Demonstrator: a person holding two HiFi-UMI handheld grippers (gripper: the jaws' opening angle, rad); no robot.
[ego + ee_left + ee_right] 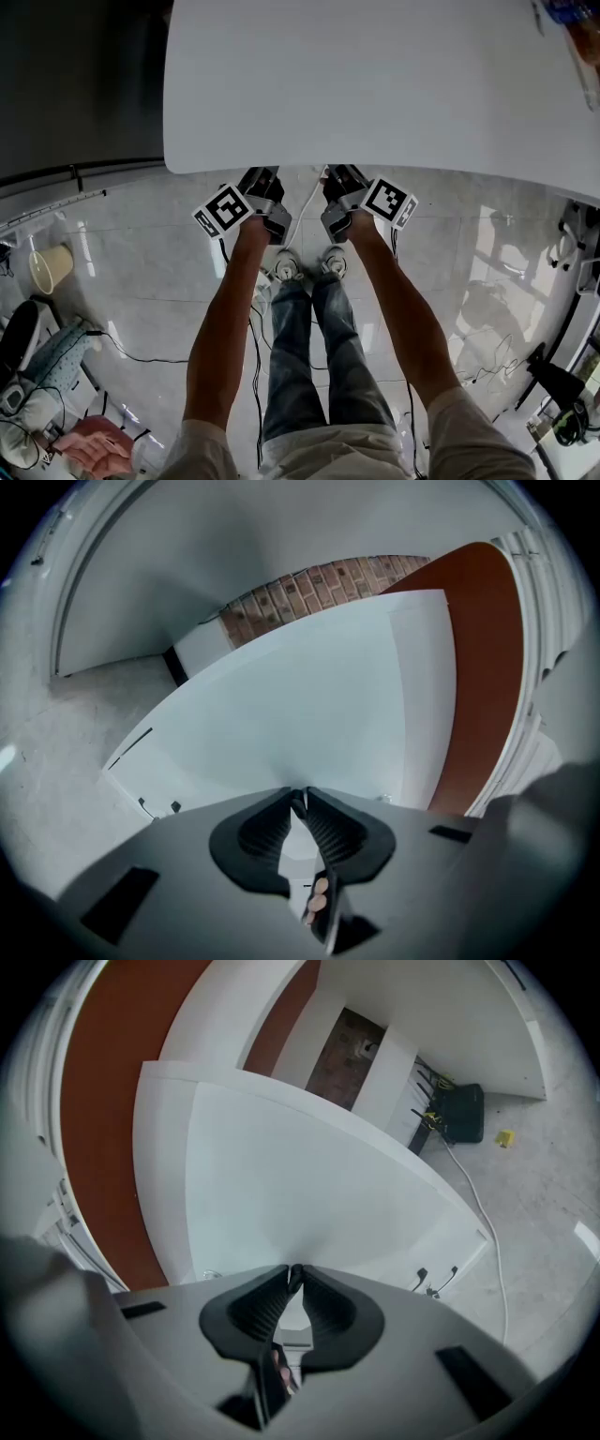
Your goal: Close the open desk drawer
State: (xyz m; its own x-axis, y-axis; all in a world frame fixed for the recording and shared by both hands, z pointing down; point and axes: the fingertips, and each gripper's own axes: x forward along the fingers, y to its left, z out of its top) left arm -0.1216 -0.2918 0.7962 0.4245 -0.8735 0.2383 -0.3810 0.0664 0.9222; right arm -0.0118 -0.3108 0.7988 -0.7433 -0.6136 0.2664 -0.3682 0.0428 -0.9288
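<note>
The white desk top [375, 84] fills the upper head view and hides the drawer from above. My left gripper [260, 178] and right gripper [343, 176] reach side by side under the desk's near edge, so their tips are hidden there. In the left gripper view, the left gripper [300, 795] has its tips together, with nothing between them, right up against the drawer's flat white front [309, 714]. In the right gripper view, the right gripper [295, 1270] is also shut and empty, close against the same white front [300, 1185].
A red-brown panel [487, 649] stands beside the white unit, and brick wall [309, 588] shows behind it. A black box with cables [464, 1112] lies on the floor under the desk. A pale bucket [49, 267] and floor cables [131, 354] are at the left, near the person's legs [309, 356].
</note>
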